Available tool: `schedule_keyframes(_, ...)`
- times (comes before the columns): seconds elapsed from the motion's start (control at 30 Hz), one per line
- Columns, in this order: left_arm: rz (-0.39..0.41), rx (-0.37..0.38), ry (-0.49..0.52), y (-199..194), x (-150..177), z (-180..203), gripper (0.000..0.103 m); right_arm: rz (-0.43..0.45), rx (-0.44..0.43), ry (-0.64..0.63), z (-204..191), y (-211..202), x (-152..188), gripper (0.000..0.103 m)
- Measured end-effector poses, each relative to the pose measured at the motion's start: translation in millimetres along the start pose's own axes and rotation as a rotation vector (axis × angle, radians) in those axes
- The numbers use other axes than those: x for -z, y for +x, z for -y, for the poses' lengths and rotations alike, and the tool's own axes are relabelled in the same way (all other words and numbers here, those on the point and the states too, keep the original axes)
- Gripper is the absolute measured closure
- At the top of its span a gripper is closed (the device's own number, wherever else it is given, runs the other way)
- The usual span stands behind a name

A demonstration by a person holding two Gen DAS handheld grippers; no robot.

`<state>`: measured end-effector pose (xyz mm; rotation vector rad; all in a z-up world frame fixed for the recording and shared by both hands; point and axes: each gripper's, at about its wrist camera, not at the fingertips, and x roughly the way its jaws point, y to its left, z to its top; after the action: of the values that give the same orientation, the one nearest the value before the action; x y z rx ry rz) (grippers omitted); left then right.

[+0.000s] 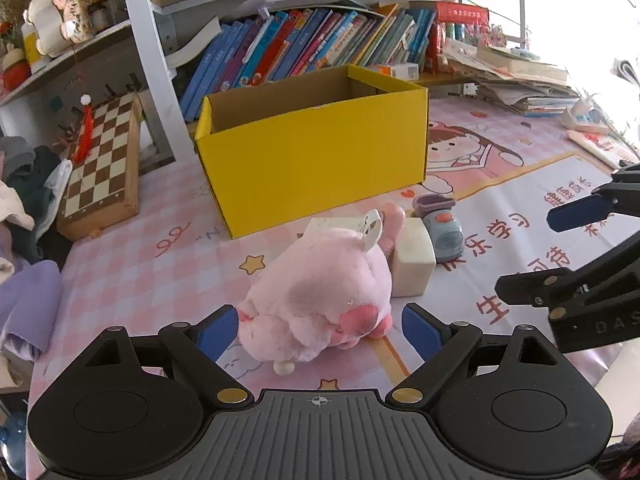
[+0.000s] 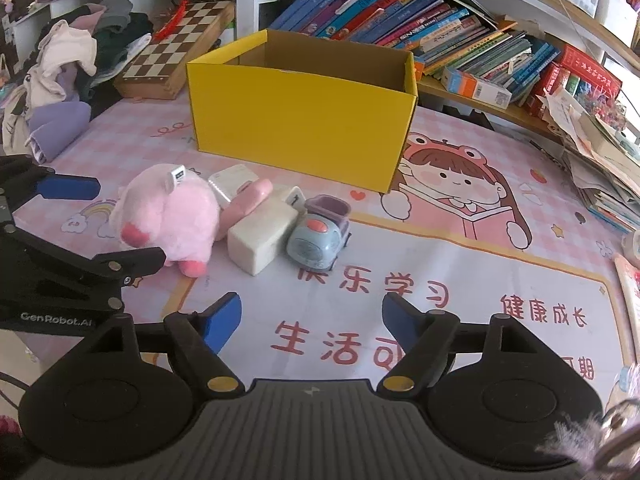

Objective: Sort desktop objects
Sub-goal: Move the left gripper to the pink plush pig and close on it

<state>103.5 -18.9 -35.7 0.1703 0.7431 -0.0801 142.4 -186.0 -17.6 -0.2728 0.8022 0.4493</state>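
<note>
From our left wrist view, going left to right, we see a folded chessboard [image 1: 102, 168] propped at the counter's edge, then the open yellow box [image 1: 312, 156] standing on the pink patterned counter [image 1: 160, 240], and in front of it the pink plush toy [image 1: 320, 292]. Just right of the plush sits a white block [image 1: 414, 266], touching a small grey-blue toy car [image 1: 442, 232]. Only this view shows the stack of papers and books [image 1: 528, 84] at the far right, behind the mat.

Our right wrist view shows the same row from the other side: a heap of clothes [image 2: 72, 60] at far left that the other camera catches only in part, the plush toy [image 2: 168, 212], a white tagged packet [image 2: 234, 180] behind it, a pink tube-like piece [image 2: 248, 200] whose nature we cannot tell, the block [image 2: 264, 236] and the car [image 2: 320, 236]. The box's inside looks bare as far as we can see.

Our left tongs [image 1: 320, 330] stand wide apart, their blue pads [image 1: 218, 330] flanking the near end of the plush; the left pad is just beside the fur, and we cannot tell whether it touches. Nothing is clamped.

Our right tongs [image 2: 312, 316] also stand wide apart, over printed mat, holding nothing, nearer to us than the car and block.
</note>
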Motion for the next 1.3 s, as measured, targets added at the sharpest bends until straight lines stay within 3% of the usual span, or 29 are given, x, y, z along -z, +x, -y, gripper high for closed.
schedule_keyframes(0.47,-0.027,0.014,-0.028,15.9,-4.8,0.3,0.014,-0.022,-0.001,0.005,8.3,2.5,2.0,0.021)
schedule_keyframes(0.57,-0.024,0.011,-0.029,15.1,-3.4,-1.5,0.034,-0.026,-0.006,0.002,7.6,3.4,1.8,0.02)
schedule_keyframes(0.8,0.0,0.029,-0.035,6.2,-1.5,-6.8,0.064,-0.034,-0.022,0.0,4.8,7.1,-0.6,0.019)
schedule_keyframes(1.3,0.024,0.025,-0.124,-17.4,2.1,-28.2,0.084,-0.052,-0.077,-0.025,-9.3,17.9,-8.6,0.018)
